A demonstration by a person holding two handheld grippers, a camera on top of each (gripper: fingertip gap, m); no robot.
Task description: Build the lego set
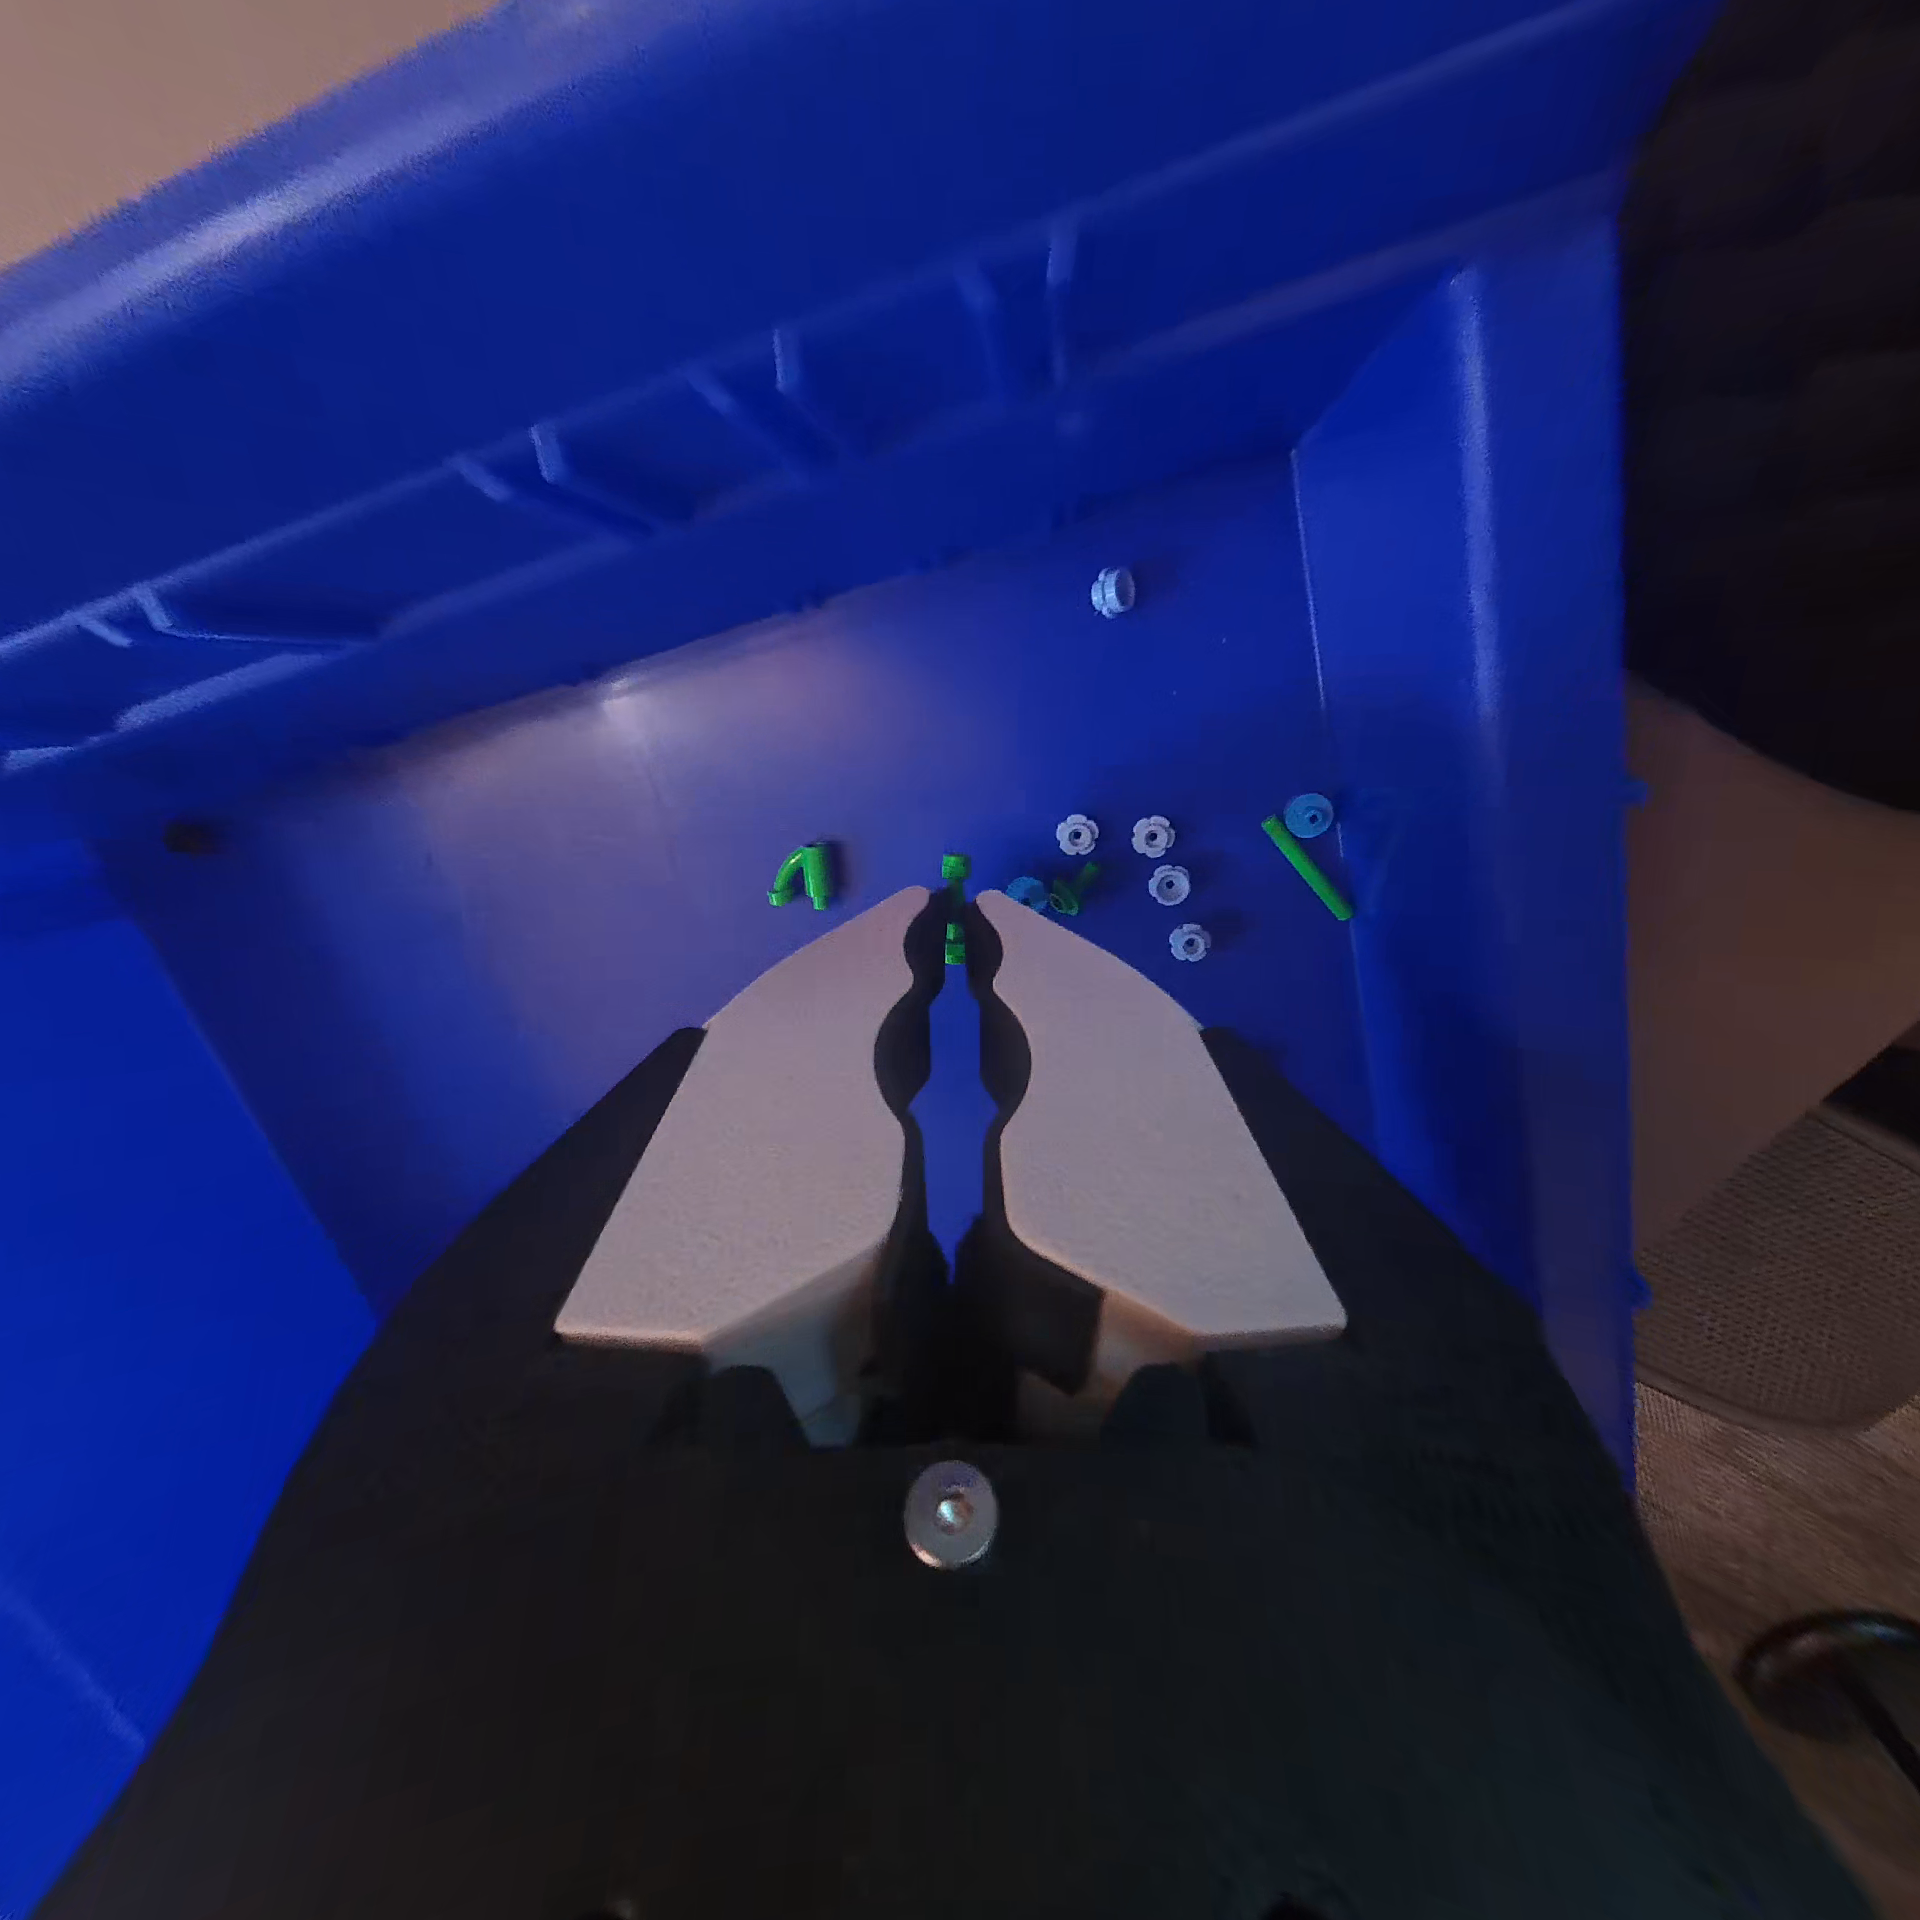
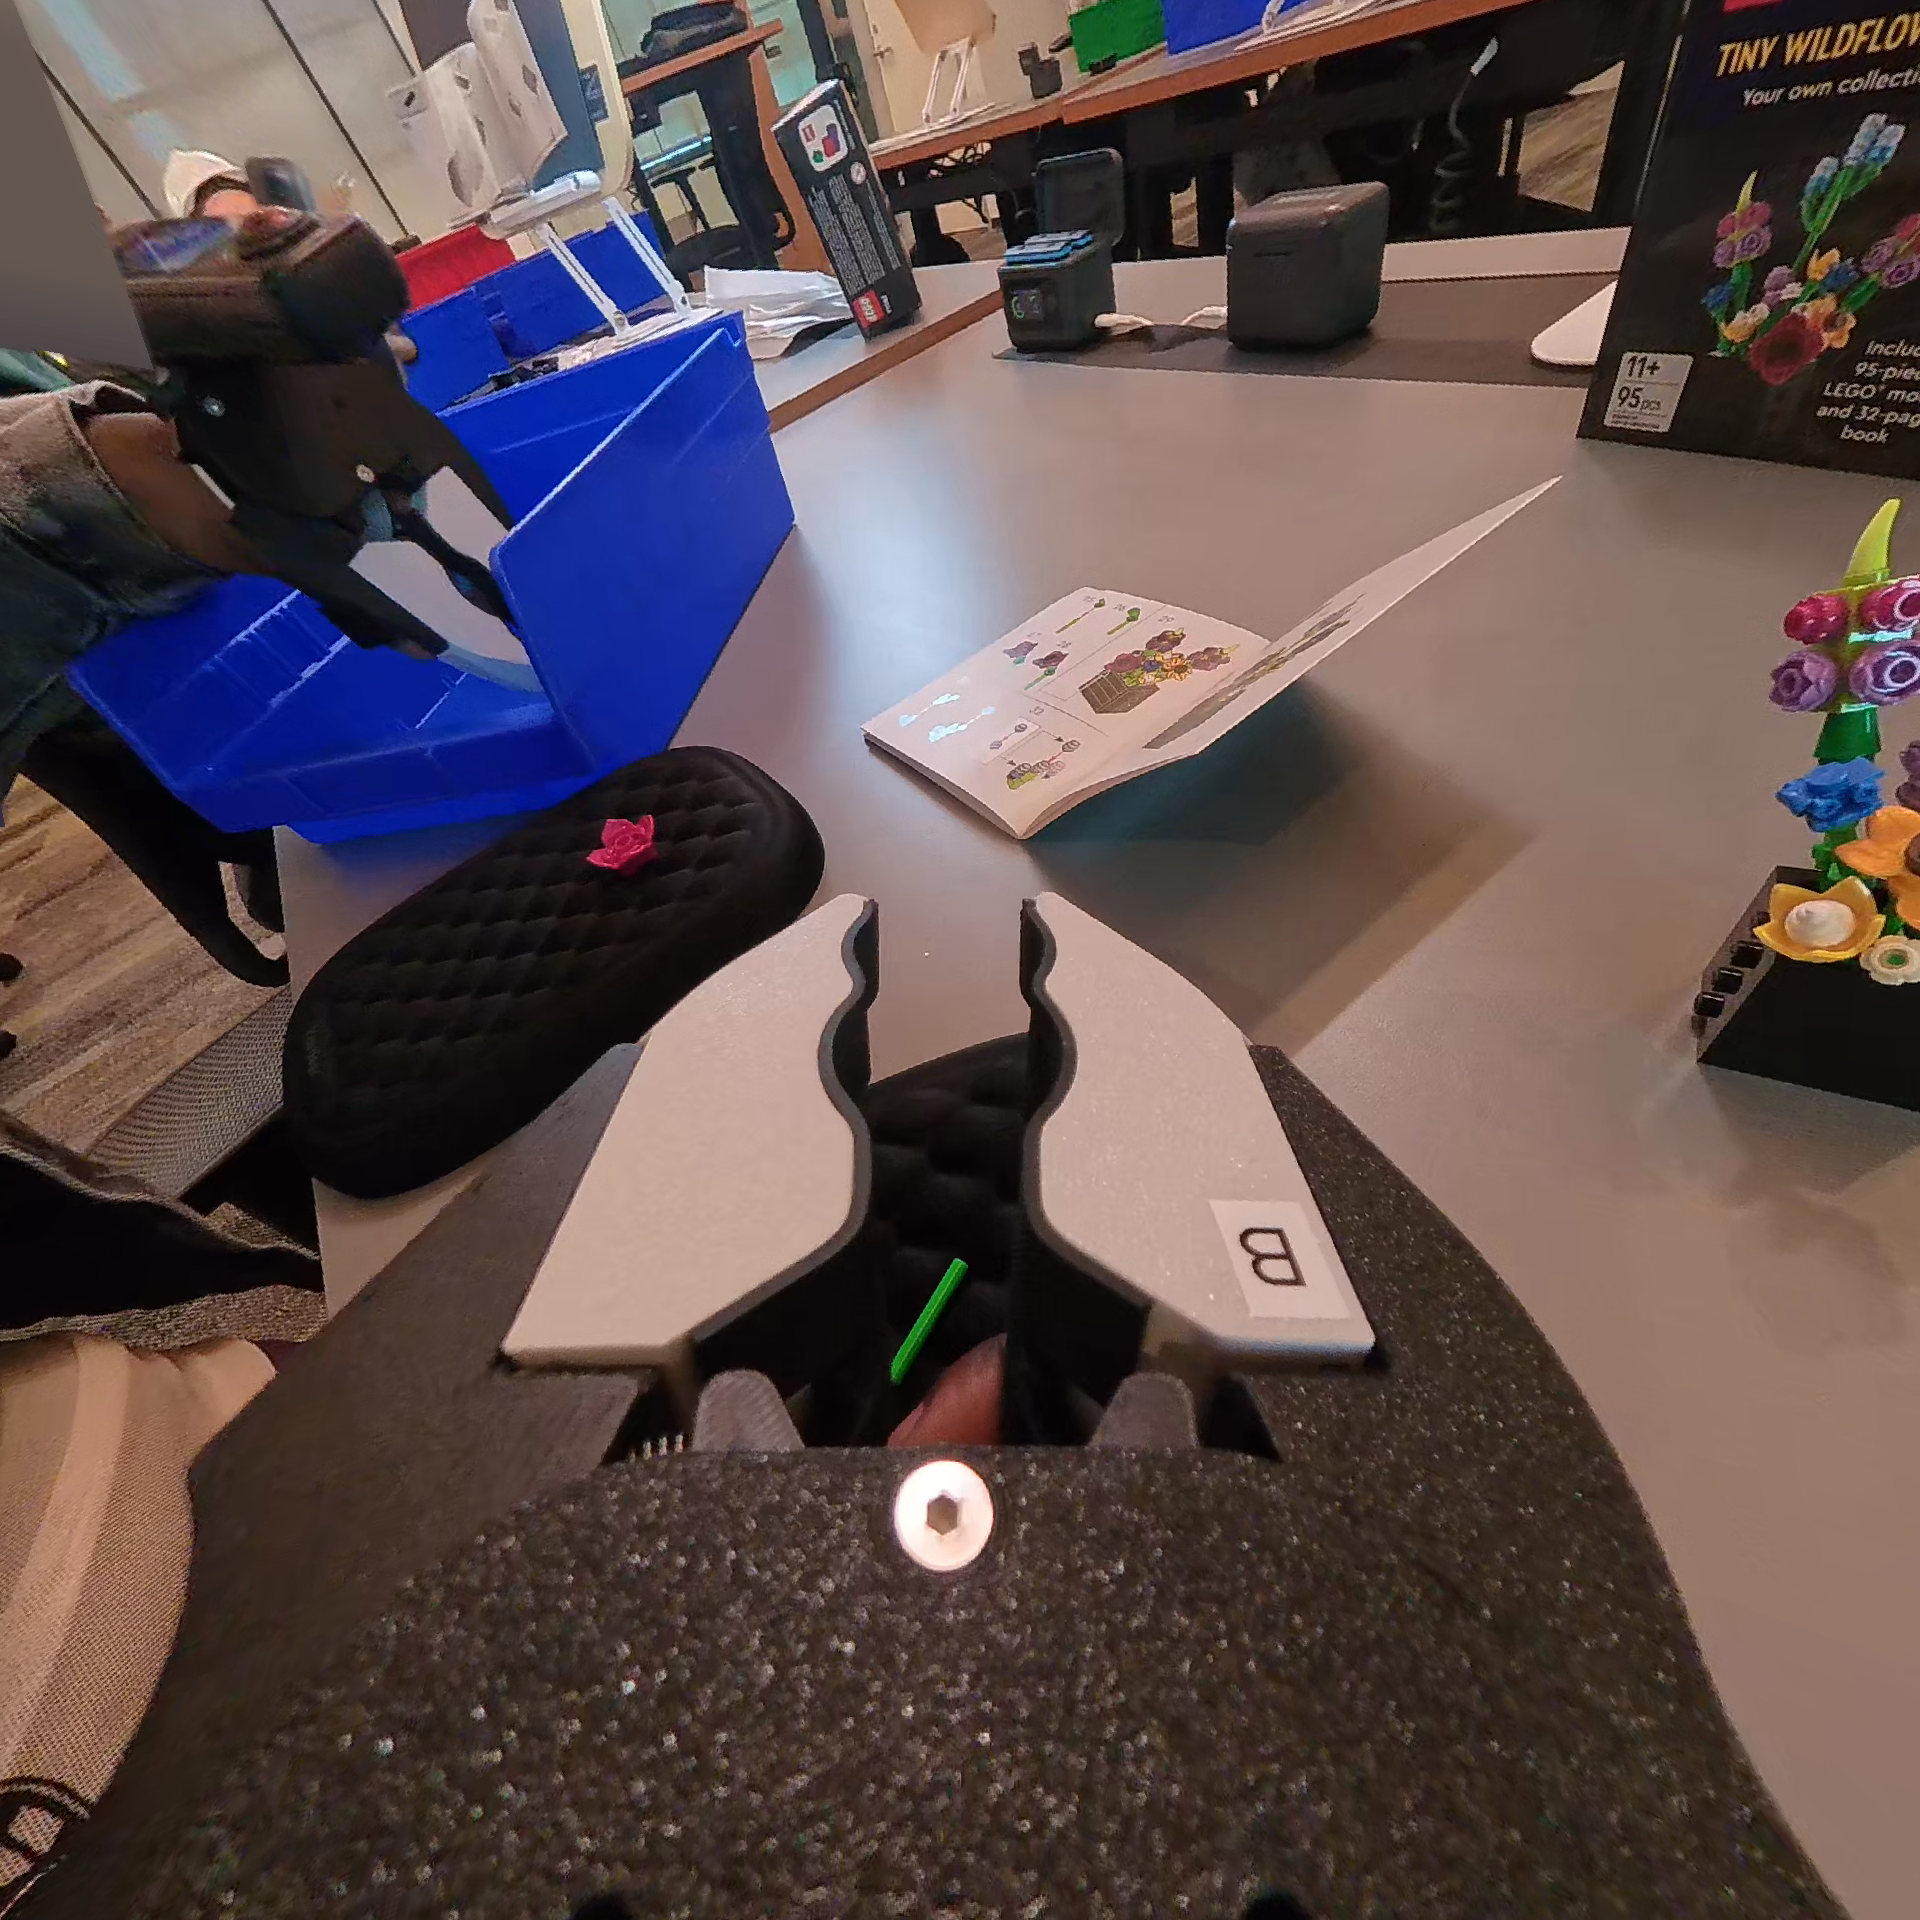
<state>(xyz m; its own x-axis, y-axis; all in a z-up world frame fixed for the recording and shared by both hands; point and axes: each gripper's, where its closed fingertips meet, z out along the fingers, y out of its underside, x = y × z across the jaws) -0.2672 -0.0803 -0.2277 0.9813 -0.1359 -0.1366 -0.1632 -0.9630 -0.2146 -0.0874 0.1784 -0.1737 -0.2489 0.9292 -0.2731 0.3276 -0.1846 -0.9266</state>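
Left gripper (image 1: 953, 904): reaches down into the blue bin (image 1: 727, 312); tips nearly together around a small green stem piece (image 1: 954, 909), which seems pinched between them, though the dim light leaves the contact unsure
Right gripper (image 2: 945, 914): hovers low above the grey table (image 2: 1351, 935), pointing forward; fingers apart, nothing between the tips
Bin floor: a curved green piece (image 1: 802, 875) lies left of the tips; a small round blue piece (image 1: 1027, 894) and four pale flower pieces (image 1: 1151, 834) lie right; a green rod (image 1: 1307, 868) lies by the right wall; one pale round piece (image 1: 1112, 592) sits alone near the far wall
Edges: the bin's right wall stands near the rod; open floor lies left of the tips
Table: a black padded mat (image 2: 520, 956) carries a pink flower piece (image 2: 623, 842); a loose green stick (image 2: 928, 1320) lies on the dark pad under the right gripper; an open instruction booklet (image 2: 1091, 707) lies ahead; the built flower bouquet (image 2: 1849, 810) stands at the right edge
Room: bare table between booklet and bouquet
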